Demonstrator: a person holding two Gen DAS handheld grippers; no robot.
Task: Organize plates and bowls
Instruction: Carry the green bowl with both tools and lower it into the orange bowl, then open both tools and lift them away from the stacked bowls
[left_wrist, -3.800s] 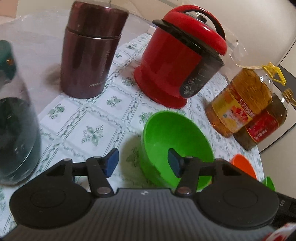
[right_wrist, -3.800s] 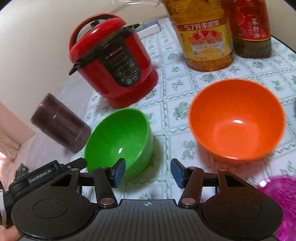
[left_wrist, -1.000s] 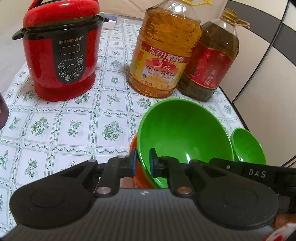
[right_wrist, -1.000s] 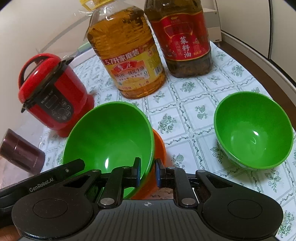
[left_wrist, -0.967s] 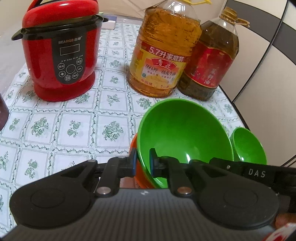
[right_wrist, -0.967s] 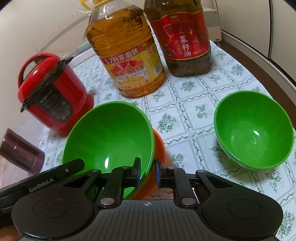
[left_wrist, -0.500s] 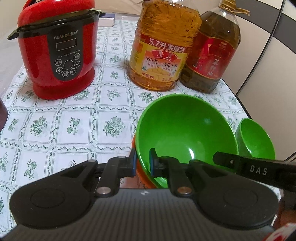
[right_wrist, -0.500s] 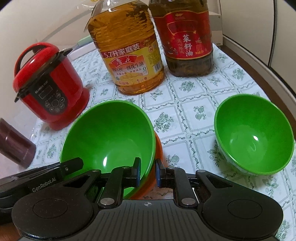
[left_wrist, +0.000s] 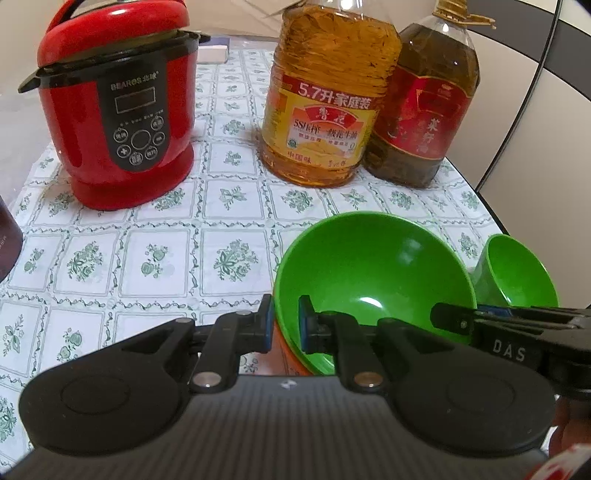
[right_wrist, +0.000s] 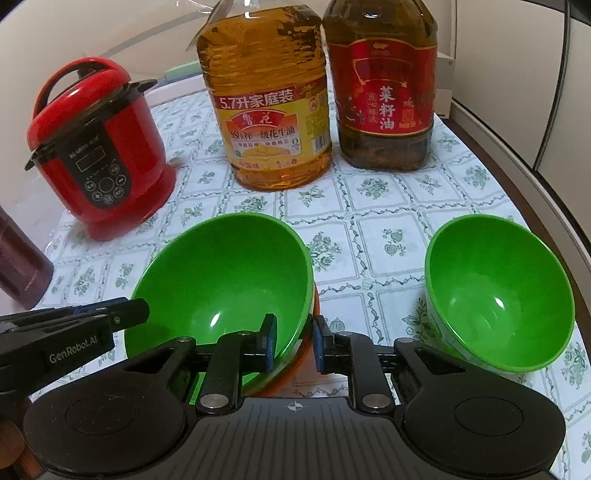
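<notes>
A large green bowl (left_wrist: 373, 266) (right_wrist: 225, 266) sits nested in an orange bowl (left_wrist: 291, 356) (right_wrist: 295, 373), of which only a sliver shows. My left gripper (left_wrist: 286, 326) is shut on the green bowl's left rim; in the right wrist view it (right_wrist: 136, 310) comes in from the left. My right gripper (right_wrist: 293, 347) straddles the right rims of both bowls. Its jaws are opening, and a gap shows beside the inner pad. It (left_wrist: 443, 317) reaches in from the right in the left wrist view. A smaller green bowl (right_wrist: 498, 291) (left_wrist: 517, 273) stands apart at the right.
Behind the bowls stand a red electric cooker (left_wrist: 118, 110) (right_wrist: 99, 158), a yellow oil bottle (right_wrist: 266, 110) and a darker oil bottle (right_wrist: 380, 92). A maroon flask (right_wrist: 18, 258) is at the left edge. The table's rounded edge (right_wrist: 554, 229) runs close behind the small bowl.
Earlier both grippers were open and the green bowl stood beside the orange one; it is nested now. In the last half second the right jaws spread slightly apart. The left grip is unchanged.
</notes>
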